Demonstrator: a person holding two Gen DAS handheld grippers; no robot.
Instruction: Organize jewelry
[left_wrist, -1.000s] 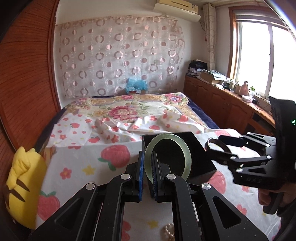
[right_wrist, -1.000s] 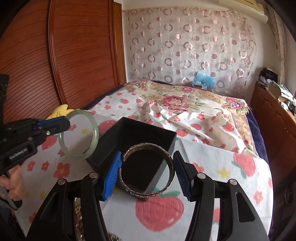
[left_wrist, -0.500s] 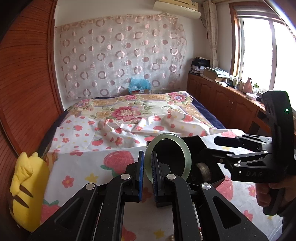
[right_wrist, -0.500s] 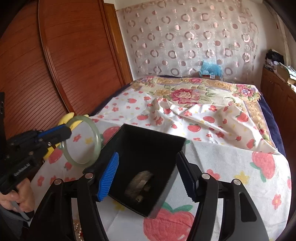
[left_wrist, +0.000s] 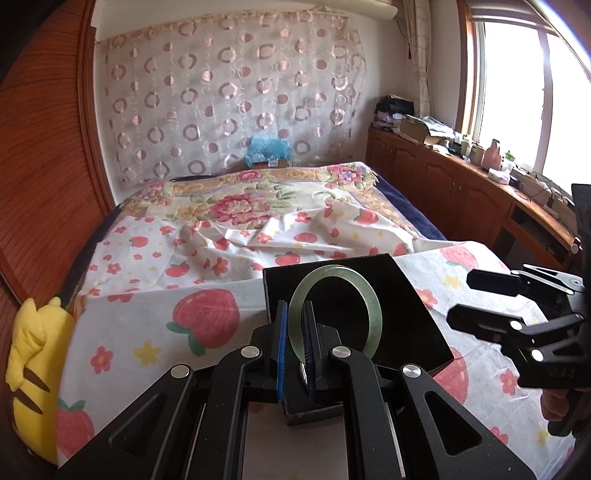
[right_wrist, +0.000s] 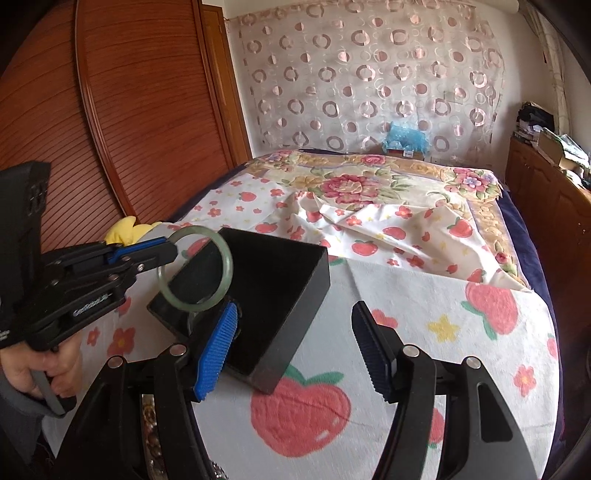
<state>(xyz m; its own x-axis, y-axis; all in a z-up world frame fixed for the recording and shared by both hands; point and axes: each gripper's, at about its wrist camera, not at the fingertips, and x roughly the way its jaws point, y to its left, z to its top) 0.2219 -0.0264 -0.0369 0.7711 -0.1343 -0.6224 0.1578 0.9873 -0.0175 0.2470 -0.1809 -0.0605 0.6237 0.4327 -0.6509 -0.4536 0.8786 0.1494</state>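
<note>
My left gripper (left_wrist: 294, 321) is shut on a pale green jade bangle (left_wrist: 371, 310), held upright just above the open black box (left_wrist: 417, 325). In the right wrist view the left gripper (right_wrist: 162, 254) holds the bangle (right_wrist: 221, 291) over the near left corner of the box (right_wrist: 291, 291). My right gripper (right_wrist: 295, 339) is open and empty, to the right of the box; it shows at the right edge of the left wrist view (left_wrist: 476, 299). The box's inside is hidden from here.
The box stands on a strawberry-print sheet (right_wrist: 424, 306) on a bed. A yellow plush toy (left_wrist: 26, 369) lies at the bed's left edge. Beaded jewelry (right_wrist: 149, 421) lies by the near edge under my right gripper. A wooden wardrobe (right_wrist: 110, 110) stands left, cabinets (left_wrist: 461, 192) right.
My right gripper let the metal bangle drop into the box, then drew back to the right, open and empty. My left gripper brought the jade bangle over the box.
</note>
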